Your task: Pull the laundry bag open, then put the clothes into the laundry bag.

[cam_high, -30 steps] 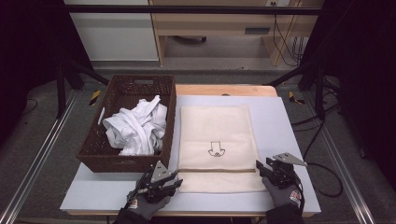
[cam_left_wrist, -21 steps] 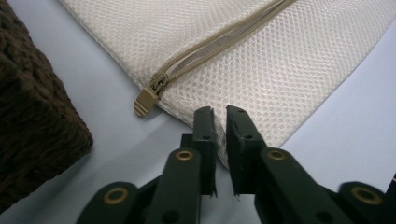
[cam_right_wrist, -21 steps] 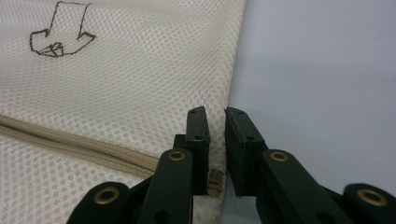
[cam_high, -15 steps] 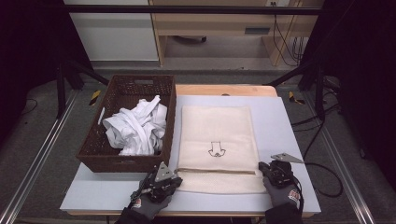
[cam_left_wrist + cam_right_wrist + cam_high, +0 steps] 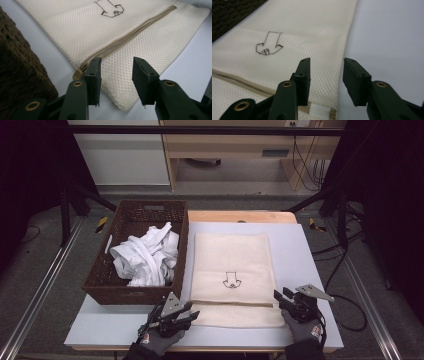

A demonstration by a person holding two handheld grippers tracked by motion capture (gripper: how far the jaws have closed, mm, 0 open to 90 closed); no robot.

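Wicker basket [image 5: 102, 285], at 10 o'clock on the table [image 5: 310, 245]: holds crumpled white cloth [image 5: 146, 257]. Left gripper [image 5: 189, 312], at 7 o'clock: jaws have just been opening, now parted, gripping nothing, over the zipper [image 5: 120, 42] end. Cream mesh laundry bag [image 5: 232, 260], centre: flat, just beside the basket. Right gripper [image 5: 280, 295], at 5 o'clock: jaws have just been opening, now parted, empty, astride the bag's right edge.

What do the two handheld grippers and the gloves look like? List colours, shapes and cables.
The left gripper and the right gripper are both black, each topped by a grey three-cornered plate. Close up, the jaws are flat, dark rectangular blocks on arms with brass-coloured rivets. A black cable trails from the right gripper. The hands wear dark grey gloves with small red and white markings.
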